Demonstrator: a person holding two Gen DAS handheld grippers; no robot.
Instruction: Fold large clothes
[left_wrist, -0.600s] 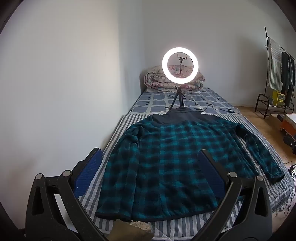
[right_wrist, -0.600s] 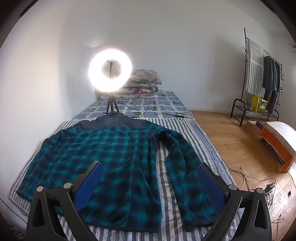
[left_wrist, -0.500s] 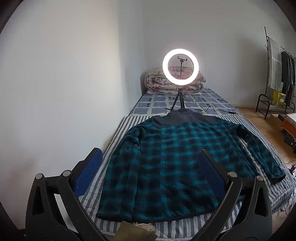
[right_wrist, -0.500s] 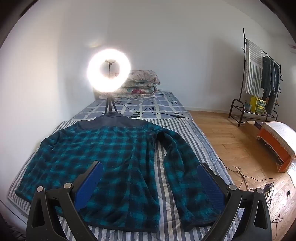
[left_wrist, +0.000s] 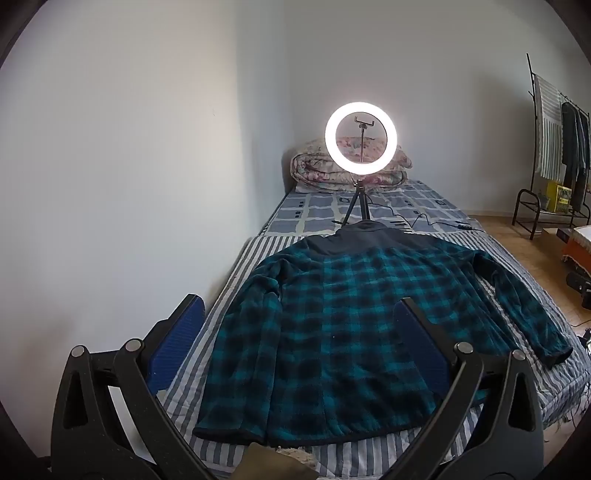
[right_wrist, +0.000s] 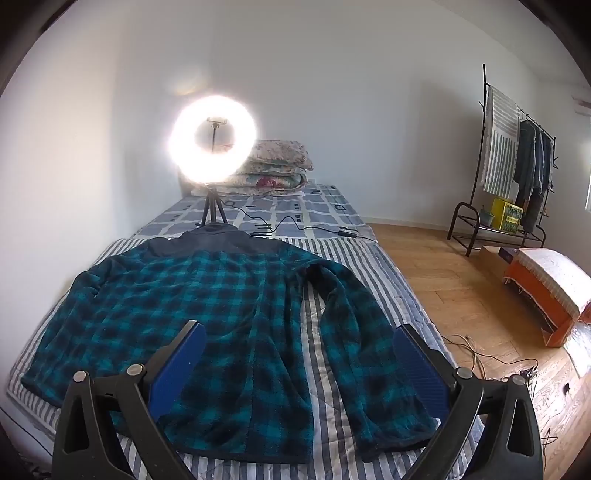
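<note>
A teal and black plaid fleece jacket (left_wrist: 354, 332) lies flat on the striped bed cover (left_wrist: 236, 317), collar at the far end, both sleeves spread outward. My left gripper (left_wrist: 299, 343) hovers above the near hem on the jacket's left side, jaws wide open, nothing between its blue pads. In the right wrist view the same jacket (right_wrist: 207, 314) fills the bed, its right sleeve (right_wrist: 362, 350) running toward me. My right gripper (right_wrist: 299, 354) hangs open above the gap between body and right sleeve, touching nothing.
A lit ring light on a tripod (left_wrist: 361, 138) stands just beyond the collar, its cable (right_wrist: 295, 225) trailing across the bed. Folded quilts (right_wrist: 277, 166) sit at the headboard. A white wall runs along the left; wooden floor, a clothes rack (right_wrist: 517, 155) and an orange box (right_wrist: 546, 295) lie right.
Both views have shifted slightly, as both grippers drew back a little from the jacket. The jacket has not moved and both grippers stay open.
</note>
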